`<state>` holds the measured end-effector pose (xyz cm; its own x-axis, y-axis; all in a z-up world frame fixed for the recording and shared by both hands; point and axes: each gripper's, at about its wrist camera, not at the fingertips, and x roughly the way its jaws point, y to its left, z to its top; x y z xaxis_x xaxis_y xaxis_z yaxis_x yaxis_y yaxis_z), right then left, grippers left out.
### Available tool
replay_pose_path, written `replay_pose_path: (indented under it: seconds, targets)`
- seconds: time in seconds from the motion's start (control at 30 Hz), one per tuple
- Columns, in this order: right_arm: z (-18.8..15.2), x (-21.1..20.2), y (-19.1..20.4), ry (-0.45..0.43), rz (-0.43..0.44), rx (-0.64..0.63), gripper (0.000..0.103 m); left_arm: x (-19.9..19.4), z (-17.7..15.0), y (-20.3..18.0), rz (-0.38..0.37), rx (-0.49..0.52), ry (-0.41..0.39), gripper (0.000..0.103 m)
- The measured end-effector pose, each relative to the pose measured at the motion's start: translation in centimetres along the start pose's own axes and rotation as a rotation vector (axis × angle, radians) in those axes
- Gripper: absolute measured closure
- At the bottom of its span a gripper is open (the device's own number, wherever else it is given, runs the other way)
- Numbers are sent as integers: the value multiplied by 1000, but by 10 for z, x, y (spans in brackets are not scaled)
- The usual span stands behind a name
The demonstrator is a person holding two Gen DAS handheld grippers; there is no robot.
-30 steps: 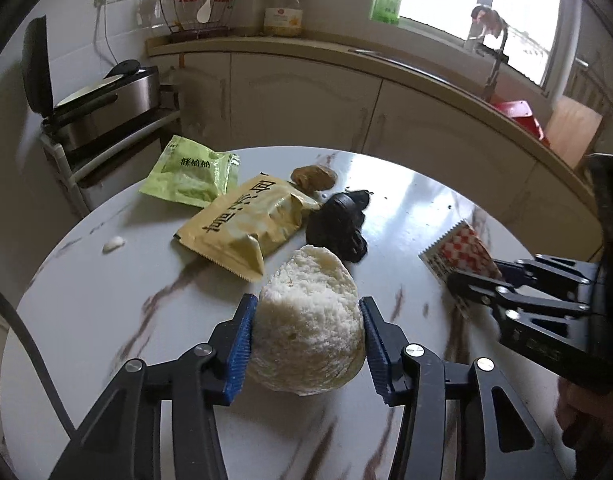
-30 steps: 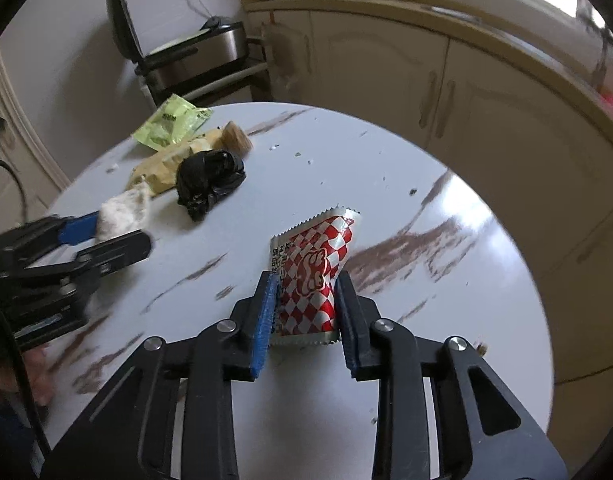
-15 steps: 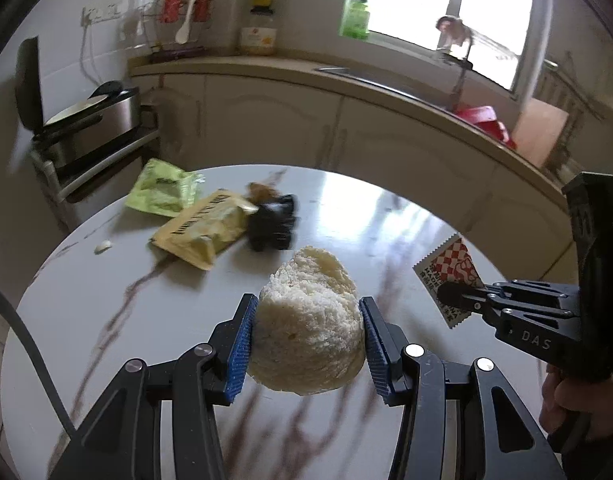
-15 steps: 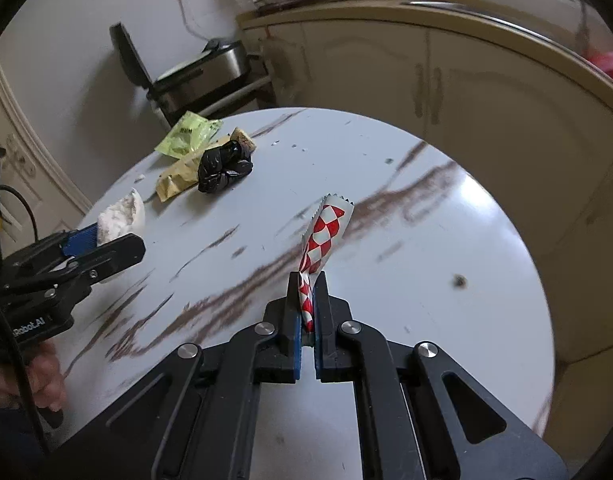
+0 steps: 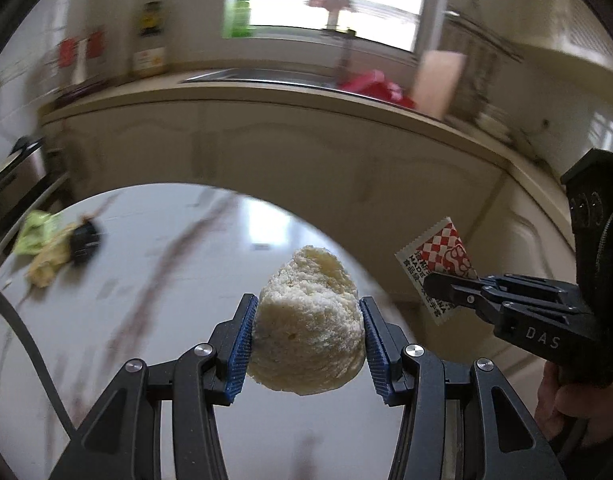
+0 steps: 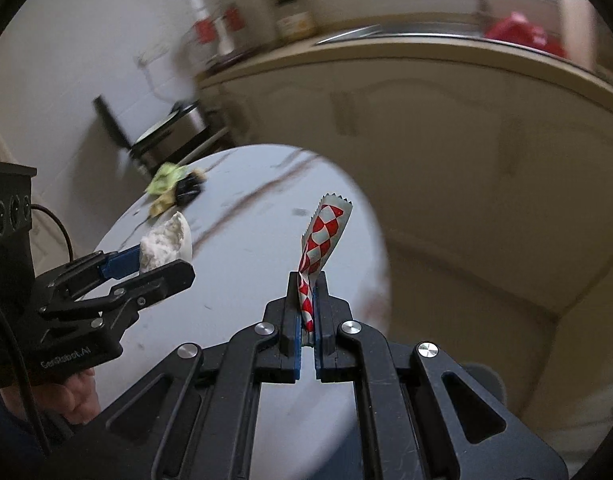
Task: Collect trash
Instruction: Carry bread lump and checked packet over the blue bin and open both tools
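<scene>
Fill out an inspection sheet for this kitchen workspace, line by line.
Surface: round marble-look table, mostly bare.
Job's things: bread chunk and red-checked wrapper, both lifted off the table.
Clutter: green packet, yellow packet, black bag grouped at the far left edge.
Grippers: left gripper shut on the bread chunk; right gripper shut on the wrapper.
Cables: black cable beside the left gripper.
Surroundings: cabinets, sink, window; blurred.

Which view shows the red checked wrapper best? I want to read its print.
The left wrist view: the wrapper faces the camera flat, print visible, pinched by the right gripper. The right wrist view shows the wrapper nearly edge-on and twisted, between shut jaws.
</scene>
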<state>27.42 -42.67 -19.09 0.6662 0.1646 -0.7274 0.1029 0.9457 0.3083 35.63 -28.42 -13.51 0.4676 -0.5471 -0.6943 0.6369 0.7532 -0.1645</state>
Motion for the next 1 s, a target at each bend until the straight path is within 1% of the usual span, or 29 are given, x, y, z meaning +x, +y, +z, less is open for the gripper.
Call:
replay_pose_path:
  seconds: [0.13,0.2,0.33,0.4,0.47,0.57,0.67,0.77,0.83,0.9,0.93,0.97,1.0]
  targets:
    - [-26,-38,-54,-26,-74,87,98,23,0,-62,-71,84,31,57]
    - [-43,-52,-84,-30,-108,140,98,37,0,-84,-97,118,48,57]
    - [-76,-59,-133,-3,-159,230,98,71,-8,-129,-154,174,112,57]
    - [-96,-53,-158,31,-175,279,98,91,-11,-141,-175,191,153,57]
    - [-113,-42,-180,66,-182,323,98,114,-22,-153,-183,208,206,57]
    - [-136,-17,-210,132,-188,381,98,152,-37,-163,-183,225,295,57]
    - [-153,11,-232,196,-189,426,98,189,-48,-164,-169,221,378,57]
    - [-163,34,-248,234,-177,468,97,221,-54,-164,-157,209,447,56]
    - [-168,44,-260,251,-174,488,96,236,-55,-163,-145,192,475,55]
    - [-171,52,-269,262,-176,508,91,247,-55,-163,-139,185,501,53]
    - [-175,53,-272,267,-182,513,85,251,-54,-163,-129,185,508,53]
    - [-176,55,-275,272,-187,521,79,253,-55,-164,-124,187,512,49]
    - [-183,56,-275,272,-189,530,77,255,-54,-164,-121,188,513,44]
